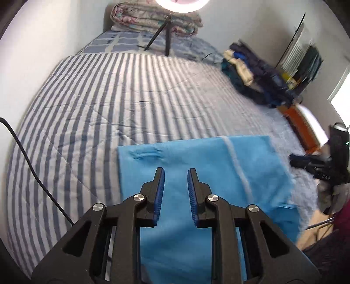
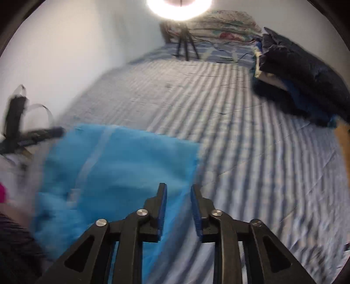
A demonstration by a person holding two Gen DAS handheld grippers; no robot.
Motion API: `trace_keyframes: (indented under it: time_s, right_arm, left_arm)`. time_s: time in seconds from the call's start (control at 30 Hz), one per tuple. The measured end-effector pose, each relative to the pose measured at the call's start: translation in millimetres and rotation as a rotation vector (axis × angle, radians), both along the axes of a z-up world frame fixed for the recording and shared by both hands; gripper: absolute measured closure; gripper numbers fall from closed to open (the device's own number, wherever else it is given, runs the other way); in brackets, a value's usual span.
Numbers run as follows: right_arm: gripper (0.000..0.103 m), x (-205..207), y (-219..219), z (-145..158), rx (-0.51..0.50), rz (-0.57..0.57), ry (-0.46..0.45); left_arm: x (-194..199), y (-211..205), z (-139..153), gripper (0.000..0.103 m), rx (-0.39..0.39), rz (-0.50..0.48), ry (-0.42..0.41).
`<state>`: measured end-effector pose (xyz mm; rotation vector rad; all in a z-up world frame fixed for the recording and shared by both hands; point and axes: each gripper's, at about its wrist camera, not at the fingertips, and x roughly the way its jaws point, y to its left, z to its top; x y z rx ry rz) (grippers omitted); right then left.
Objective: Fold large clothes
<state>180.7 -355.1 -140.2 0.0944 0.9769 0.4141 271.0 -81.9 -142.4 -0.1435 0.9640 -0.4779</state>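
A bright blue garment (image 1: 196,166) with a white stripe lies folded into a flat rectangle on the striped bed, near its front edge. It also shows in the right wrist view (image 2: 122,166). My left gripper (image 1: 176,172) is open and empty, above the garment's near part. My right gripper (image 2: 178,187) is open and empty, above the garment's right edge. The right gripper also shows at the right edge of the left wrist view (image 1: 306,162), and the left gripper at the left edge of the right wrist view (image 2: 43,133), blurred.
The bed has a blue and white striped cover (image 1: 109,98). A pile of dark clothes (image 1: 251,72) lies at its far right, also in the right wrist view (image 2: 301,74). A rolled quilt (image 1: 153,19) and a ring light on a tripod (image 1: 166,37) stand at the head.
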Motion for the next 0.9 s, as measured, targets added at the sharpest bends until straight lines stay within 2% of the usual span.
trace_keyframes:
  time_s: [0.03,0.1,0.17,0.27,0.37,0.47,0.57,0.7,0.83,0.9]
  right_arm:
    - [0.072,-10.4,1.1,5.1,0.041,0.014,0.000]
    - [0.071,-33.7,7.2,9.0,0.115,0.053,0.017]
    - [0.069,-55.3,14.6,2.7,0.177,0.083,0.053]
    - [0.065,-81.7,30.6,-11.8,0.169,0.094,0.086]
    - [0.064,-94.5,34.1,-22.1,0.203,0.094,0.093]
    - [0.064,-89.8,32.1,-32.9,0.222,0.068,0.089]
    - [0.060,-81.1,34.0,-43.3,0.239,0.060,0.083]
    - [0.060,-71.3,41.3,-50.2,0.261,0.103,0.064]
    - [0.060,-57.2,45.6,-60.1,0.326,0.135,0.077]
    - [0.060,-50.3,49.7,-65.2,0.322,0.155,0.075]
  left_arm:
    - [-8.7,-0.2,4.0,0.083,-0.030,-0.009,0.005]
    - [-25.2,-5.8,10.2,0.073,-0.093,-0.054,0.027]
    - [-39.9,-17.3,15.1,0.071,-0.123,-0.106,0.044]
    - [-55.1,-39.1,16.3,0.071,-0.149,-0.188,0.087]
    - [-64.3,-65.1,10.9,0.071,-0.123,-0.265,0.111]
    - [-63.5,-87.9,1.8,0.071,-0.087,-0.302,0.132]
    - [-56.9,-102.3,-5.1,0.071,-0.075,-0.311,0.159]
    - [-48.1,-115.6,-8.1,0.071,-0.057,-0.314,0.160]
    - [-45.0,-125.1,-14.9,0.071,-0.035,-0.335,0.169]
    - [-43.6,-130.8,-18.3,0.071,-0.022,-0.344,0.169]
